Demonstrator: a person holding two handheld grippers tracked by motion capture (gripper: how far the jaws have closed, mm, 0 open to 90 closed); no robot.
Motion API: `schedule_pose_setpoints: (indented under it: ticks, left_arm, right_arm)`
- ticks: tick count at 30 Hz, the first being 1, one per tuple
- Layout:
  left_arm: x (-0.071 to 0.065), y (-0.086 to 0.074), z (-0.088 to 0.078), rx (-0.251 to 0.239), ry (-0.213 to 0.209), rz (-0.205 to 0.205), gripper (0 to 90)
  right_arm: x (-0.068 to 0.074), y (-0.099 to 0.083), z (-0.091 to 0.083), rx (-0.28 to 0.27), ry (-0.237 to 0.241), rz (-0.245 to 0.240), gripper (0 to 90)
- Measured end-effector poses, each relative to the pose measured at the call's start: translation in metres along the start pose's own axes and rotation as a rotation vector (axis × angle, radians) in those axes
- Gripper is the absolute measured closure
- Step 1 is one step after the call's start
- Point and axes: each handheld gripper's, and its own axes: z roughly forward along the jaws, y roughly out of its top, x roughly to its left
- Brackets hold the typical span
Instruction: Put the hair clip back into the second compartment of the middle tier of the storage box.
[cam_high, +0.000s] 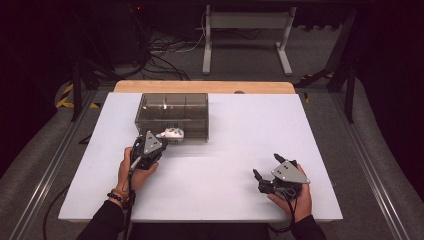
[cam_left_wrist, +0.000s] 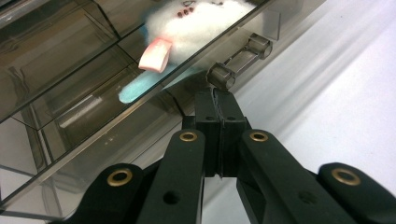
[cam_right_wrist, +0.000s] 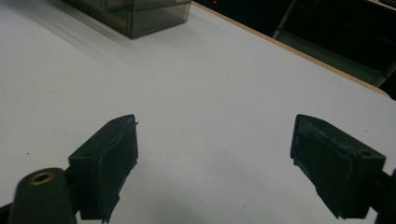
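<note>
While the left gripper (cam_left_wrist: 218, 105) sits with its jaws pressed together right at the clear cylindrical drawer handle (cam_left_wrist: 239, 60) of the smoky transparent plastic drawer box (cam_high: 172, 116), I can't tell for sure whether the handle bar is pinched or just touching the tips; nothing visible sits between the pads. Drawer front looks slightly out, with the white fluffy plush toy (cam_left_wrist: 196, 25) lying inside against the front wall, pink tag (cam_left_wrist: 155, 54) and blue part hanging down.

My read: drawer move in progress, open or close, can't say which. To do it well:
- keep force along the drawer's slide axis, no twist, or the light box will skid on the white table top (cam_high: 240, 150)
- watch the plush; it's up at the front edge and could snag on closing
- free hand could brace the box

Right gripper (cam_high: 270, 172) is parked well apart on the near right side, jaws spread wide, holding nothing.

View differences: the high view gives layout, box at the far left, both hands placed. The left gripper view gives handle contact and plush detail. The right gripper view shows its pads (cam_right_wrist: 112, 163) open over bare table, box corner far off.
</note>
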Motion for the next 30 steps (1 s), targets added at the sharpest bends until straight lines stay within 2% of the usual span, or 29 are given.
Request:
schedule_pose_setpoints:
  ticks: [11, 19, 30]
  left_arm:
    - [0.001, 0.002, 0.004, 0.001, -0.001, -0.008, 89.8]
    - [0.004, 0.004, 0.008, 0.006, 0.02, -0.017, 89.8]
    - [0.006, 0.006, 0.011, 0.008, 0.008, -0.027, 89.8]
  right_arm:
    - [0.0, 0.0, 0.0, -0.001, 0.0, 0.001, 15.6]
    - [0.001, 0.0, 0.001, 0.0, 0.001, 0.002, 15.7]
    - [0.002, 0.0, 0.001, 0.001, 0.005, 0.0, 15.6]
